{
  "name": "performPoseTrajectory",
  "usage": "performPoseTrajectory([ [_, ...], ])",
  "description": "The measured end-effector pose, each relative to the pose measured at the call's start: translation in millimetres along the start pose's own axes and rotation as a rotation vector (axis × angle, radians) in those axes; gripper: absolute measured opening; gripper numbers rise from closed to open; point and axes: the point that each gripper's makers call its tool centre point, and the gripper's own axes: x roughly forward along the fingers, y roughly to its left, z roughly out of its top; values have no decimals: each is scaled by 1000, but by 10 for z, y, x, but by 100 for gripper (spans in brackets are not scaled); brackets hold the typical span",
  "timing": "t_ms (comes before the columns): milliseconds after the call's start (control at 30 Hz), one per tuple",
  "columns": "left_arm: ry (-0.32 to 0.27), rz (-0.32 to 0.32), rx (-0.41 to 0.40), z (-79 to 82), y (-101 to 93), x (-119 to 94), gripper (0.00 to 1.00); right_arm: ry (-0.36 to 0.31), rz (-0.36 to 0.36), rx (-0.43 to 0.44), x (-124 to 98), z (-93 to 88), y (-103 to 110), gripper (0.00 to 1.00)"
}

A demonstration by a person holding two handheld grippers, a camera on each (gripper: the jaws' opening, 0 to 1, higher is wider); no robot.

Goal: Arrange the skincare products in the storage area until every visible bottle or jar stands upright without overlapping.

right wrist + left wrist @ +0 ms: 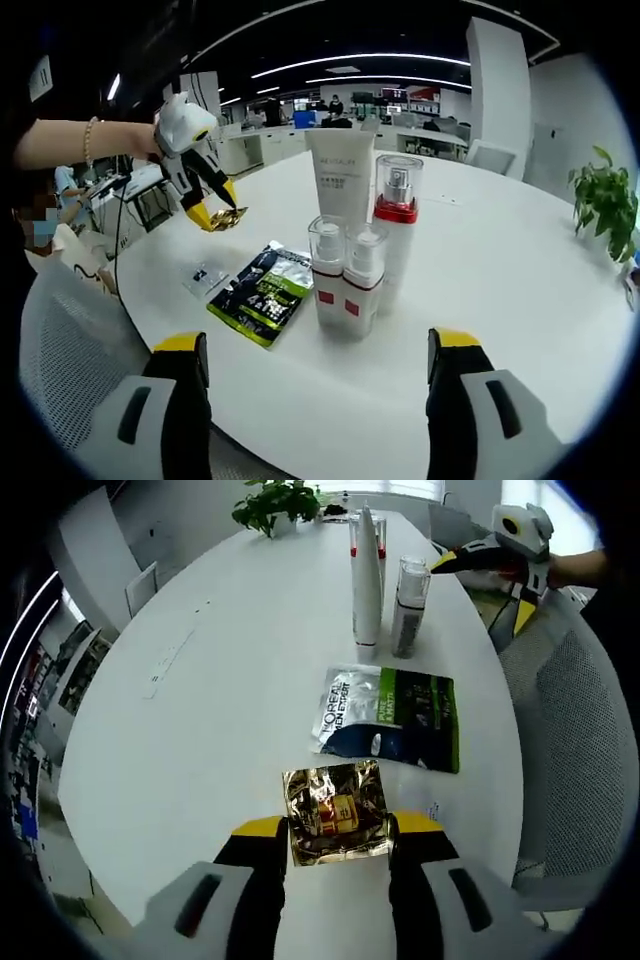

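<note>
A gold foil sachet [335, 813] lies flat on the white table [220, 680], right between the tips of my open left gripper [338, 828]. Beyond it lies a silver, black and green sachet [390, 715]. Farther on, a white tube [366, 575] and a clear-capped bottle [408, 605] stand upright. My right gripper [318, 345] is open and holds nothing, a little short of two small pump bottles [345, 275], a taller red-collared bottle [396, 215] and the white tube [342, 180], all upright and close together. The left gripper [215, 212] hovers at the gold sachet [230, 218].
A potted plant [275, 502] stands at the table's far end. A grey mesh chair [575, 740] sits at the table's edge. The right gripper [487, 585] shows at the upper right. A small label [205, 275] lies beside the green sachet [262, 290]. A person's arm [80, 140] holds the left gripper.
</note>
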Motion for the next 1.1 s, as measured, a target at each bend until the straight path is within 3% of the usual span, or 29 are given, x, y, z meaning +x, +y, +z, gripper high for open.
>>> performPoseTrajectory([
  [333,46,-61,88,-29,-82,223,44,6,-24,1,-8,-22,-47,91],
  [567,65,-93,132,-72,-1,441,44,19,-37,2,8,-48,-68,91],
  [800,84,-139,187,-68,-94,490,44,32,-47,-8,8,-68,-73,91],
  [1100,118,-160,264,-141,-57,588,43,38,-51,-11,6,-74,-64,91],
])
